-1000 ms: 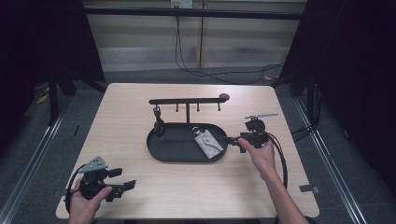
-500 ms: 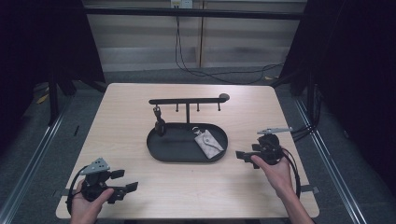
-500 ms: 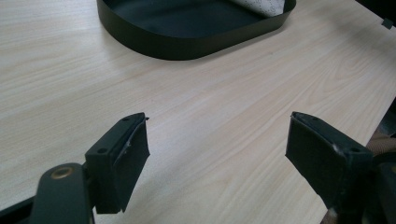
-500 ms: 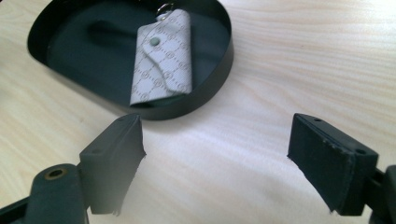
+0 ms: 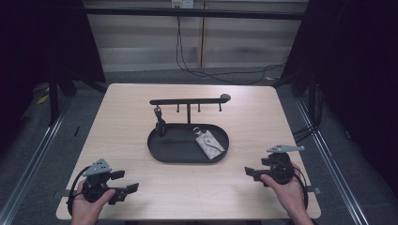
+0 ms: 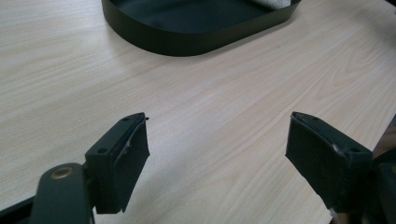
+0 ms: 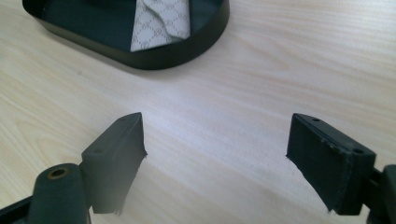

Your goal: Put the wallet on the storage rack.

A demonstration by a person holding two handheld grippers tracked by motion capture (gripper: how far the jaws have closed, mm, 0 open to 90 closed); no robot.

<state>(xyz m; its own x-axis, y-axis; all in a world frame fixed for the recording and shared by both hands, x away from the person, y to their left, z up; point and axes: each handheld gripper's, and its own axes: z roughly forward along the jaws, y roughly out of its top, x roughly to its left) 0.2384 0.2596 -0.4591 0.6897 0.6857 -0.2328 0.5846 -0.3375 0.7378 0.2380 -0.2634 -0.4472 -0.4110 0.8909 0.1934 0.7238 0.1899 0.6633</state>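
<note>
A black oval tray (image 5: 187,160) with an upright hook rack (image 5: 187,101) stands at the table's middle. A grey patterned key pouch (image 5: 209,144) lies in the tray's right end, and a dark key fob (image 5: 160,123) hangs from the rack's left hook. My left gripper (image 5: 126,181) rests open near the front left corner, nothing between its jaws. My right gripper (image 5: 250,175) is open at the front right, well clear of the tray. In the right gripper view the pouch (image 7: 161,21) lies inside the tray (image 7: 177,53), beyond the empty right gripper (image 7: 217,140). The left gripper (image 6: 217,140) faces the tray (image 6: 187,44) across bare wood.
The light wooden table (image 5: 263,122) is bare around the tray. Dark floor and metal rails surround it, and cables (image 5: 187,65) run along the floor behind the far edge. A person's hands hold both grippers at the near edge.
My right gripper has drawn back from the tray's right end to the front right of the table. The left gripper has hardly moved.
</note>
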